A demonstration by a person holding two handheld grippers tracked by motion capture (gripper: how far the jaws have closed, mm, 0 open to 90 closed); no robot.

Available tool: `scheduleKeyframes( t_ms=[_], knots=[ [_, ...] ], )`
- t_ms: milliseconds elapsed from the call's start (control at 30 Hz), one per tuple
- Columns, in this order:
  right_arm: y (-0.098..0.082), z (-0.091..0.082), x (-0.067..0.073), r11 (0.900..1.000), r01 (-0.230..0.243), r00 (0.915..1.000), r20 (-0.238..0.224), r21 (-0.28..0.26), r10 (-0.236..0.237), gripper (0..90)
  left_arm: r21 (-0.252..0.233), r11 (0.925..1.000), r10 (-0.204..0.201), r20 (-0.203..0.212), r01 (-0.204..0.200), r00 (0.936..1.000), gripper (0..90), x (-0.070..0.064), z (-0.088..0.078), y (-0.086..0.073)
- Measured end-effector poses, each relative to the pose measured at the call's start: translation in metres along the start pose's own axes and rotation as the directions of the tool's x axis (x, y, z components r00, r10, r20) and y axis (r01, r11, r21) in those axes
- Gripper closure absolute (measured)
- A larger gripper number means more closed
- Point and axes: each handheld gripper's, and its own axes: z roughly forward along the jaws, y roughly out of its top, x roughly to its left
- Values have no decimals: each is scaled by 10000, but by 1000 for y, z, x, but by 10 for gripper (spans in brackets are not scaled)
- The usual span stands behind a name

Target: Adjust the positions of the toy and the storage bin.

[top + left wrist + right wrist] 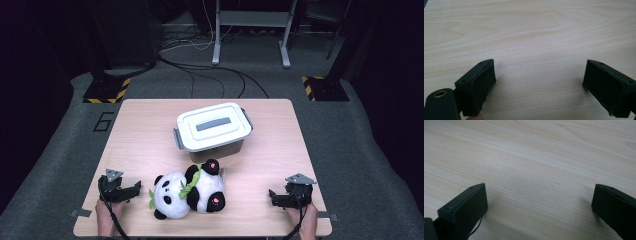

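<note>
Rectangular table (pixel 150 120) with rounded corners and a pale wood-grain laminate top; the grain runs in long, soft bands, seen close up in both gripper views. At the near middle of the table lies a plush panda (pixel 189 195), on its side with the round white head toward the left gripper and the body toward the right. Its pile is short and fluffy, white with black ears, eye patches and limbs; pink pads mark two paws, and a green fabric bamboo sprig with leaves crosses the neck. Just beyond the panda, near it but apart, stands a lidded storage box (pixel 214 130): smooth hard plastic, rounded rectangular form, white lid with a grey inset panel at its centre, a grey latch at each short end, and a translucent grey body.

The left gripper (pixel 134 190), matt black with a grey three-cornered plate on top, rests low at the near left corner, just beside the panda's head without touching it. In the left gripper view (pixel 539 82) its flat, block-shaped jaws stand wide apart with bare tabletop between them. The right gripper (pixel 274 198) sits at the near right, well apart from the panda; in the right gripper view (pixel 539 205) its jaws are likewise spread wide and hold nothing.
</note>
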Motion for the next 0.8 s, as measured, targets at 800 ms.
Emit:
scheduleKeyframes(
  t_ms=[800],
  knots=[
    [2,2,-1,10000,-32,10000,12,-7,32,0,95,9999,-111,-3,111,9999,71,0,1,1]
  ],
)
